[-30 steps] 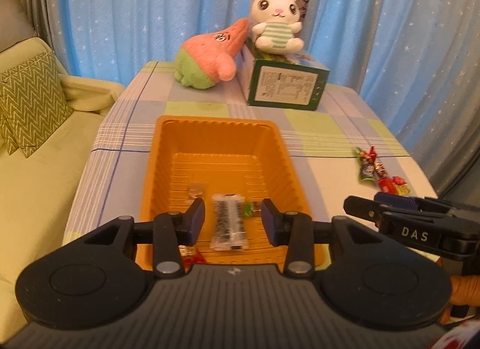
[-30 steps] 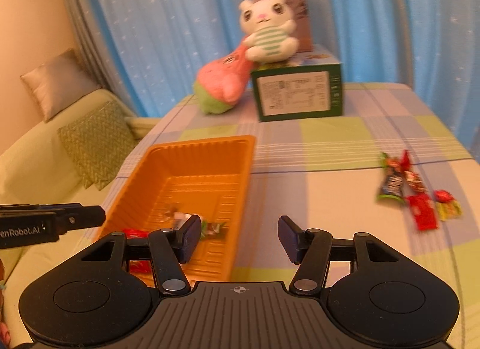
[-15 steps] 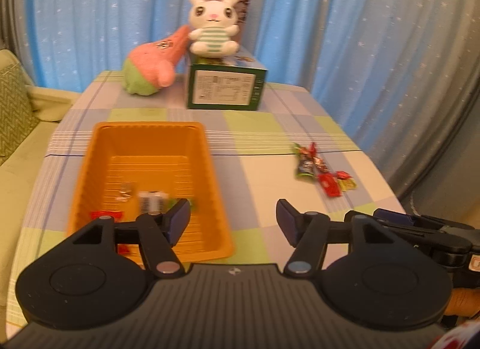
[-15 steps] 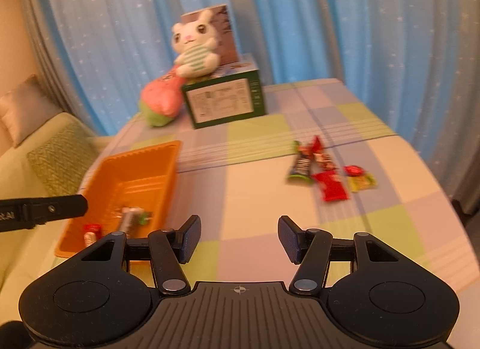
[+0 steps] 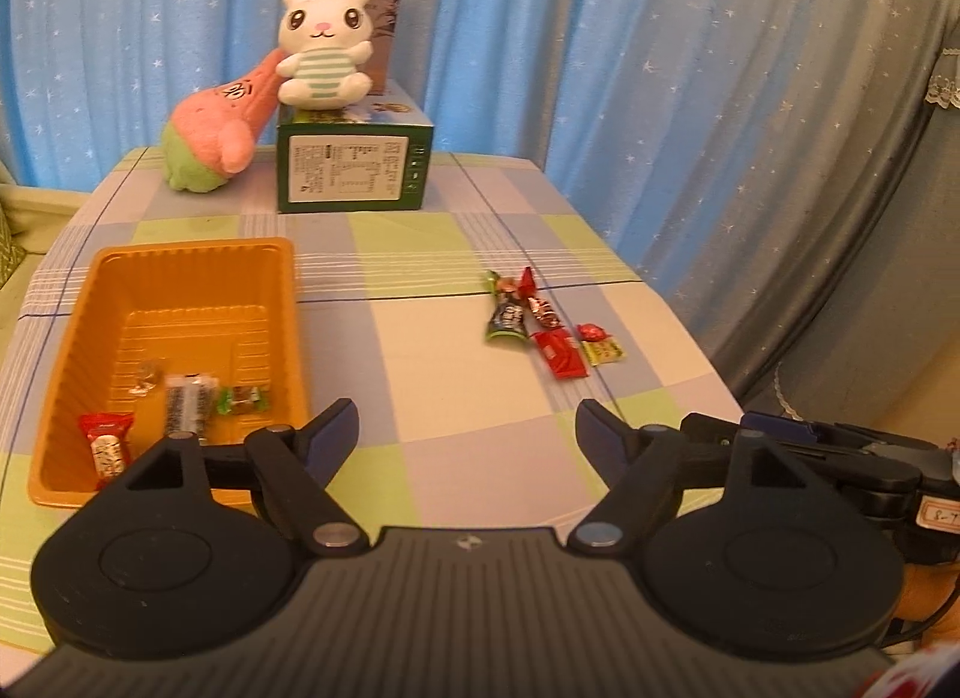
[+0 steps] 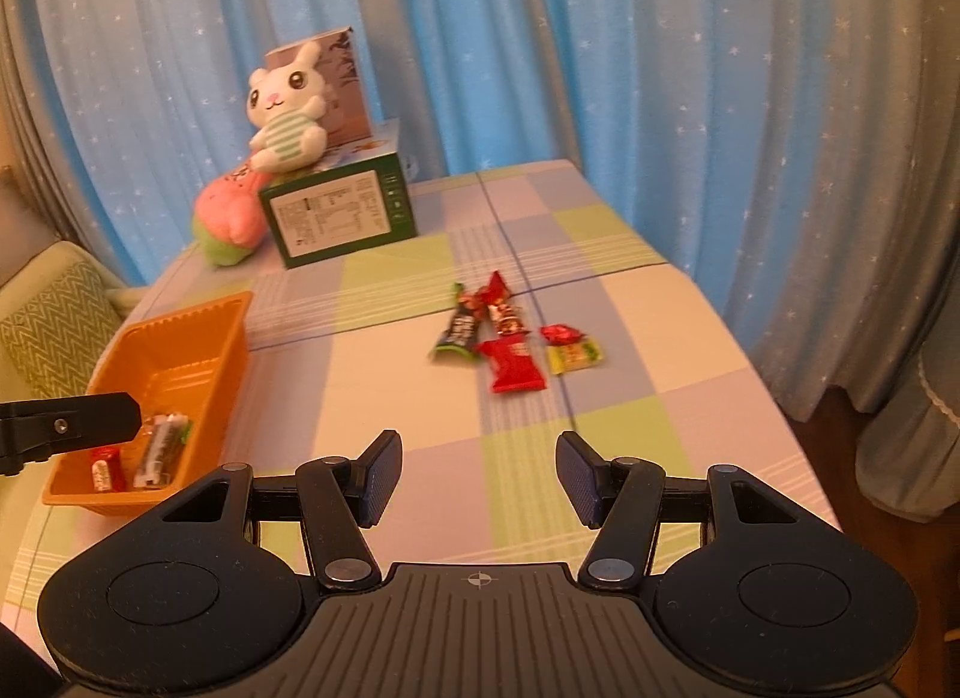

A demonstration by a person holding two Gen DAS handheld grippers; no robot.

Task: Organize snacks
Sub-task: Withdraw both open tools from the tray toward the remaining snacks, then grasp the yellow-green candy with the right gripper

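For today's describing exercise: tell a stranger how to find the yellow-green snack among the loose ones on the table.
Start at the orange tray on the checked table, then look right to the loose snacks. The yellow-green snack lies at their far right, beside the red packet. It alone is yellow-green with a red twisted end.

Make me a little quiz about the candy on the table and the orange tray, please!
1. True or false: the orange tray has no snacks in it.
2. Which loose snack lies nearest the right gripper? A) red packet B) yellow-green packet C) dark green bar
3. What sits on top of the green box?

Key:
1. False. Several wrapped snacks lie in it, among them a red-wrapped candy.
2. A.
3. The white bunny plush, with a smaller carton behind it.
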